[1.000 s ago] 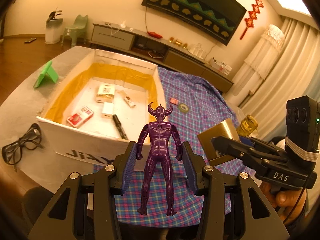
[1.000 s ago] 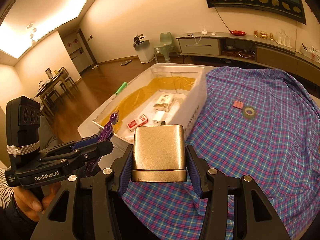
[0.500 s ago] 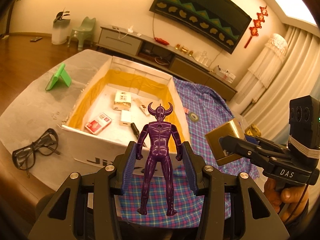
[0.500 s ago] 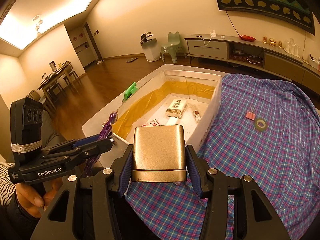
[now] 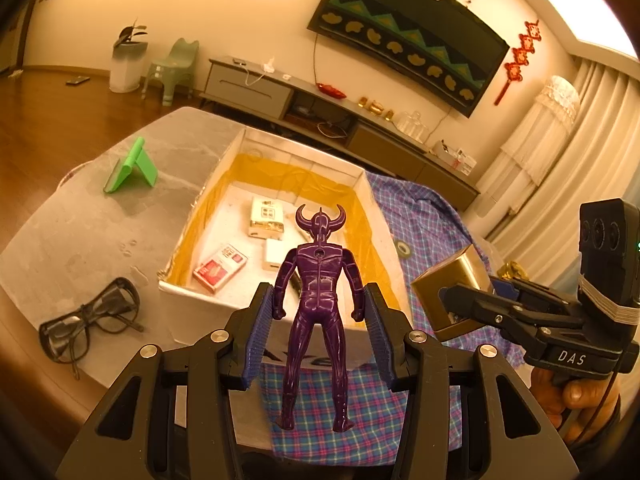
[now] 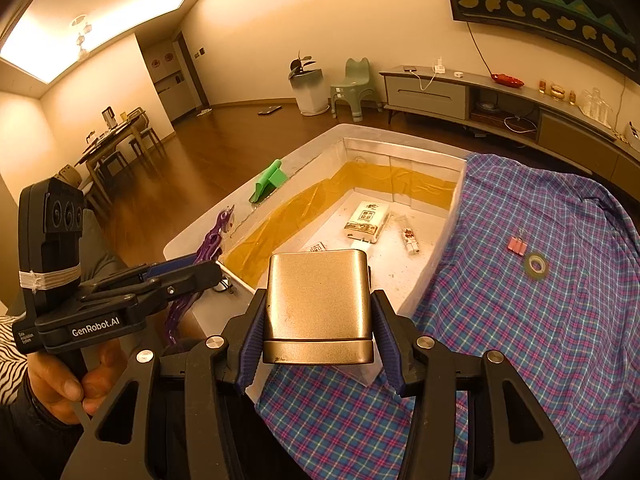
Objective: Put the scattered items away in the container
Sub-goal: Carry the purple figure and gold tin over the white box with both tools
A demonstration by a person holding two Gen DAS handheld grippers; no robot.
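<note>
My left gripper is shut on a purple horned toy figure, held upright by its arms just in front of the near wall of the white box. My right gripper is shut on a gold rectangular tin, held above the box's near corner. Each gripper shows in the other's view: the right one with the gold tin, the left one with the purple figure. Inside the box lie a red packet, a white carton, a white block and a dark stick.
Black glasses and a green stand sit on the grey tabletop left of the box. On the plaid cloth lie a pink clip and a tape roll. A hand holds each gripper's handle.
Both grippers have moved together toward the box, which now looms larger and more central in both views. The figure and the tin stay gripped as before.
</note>
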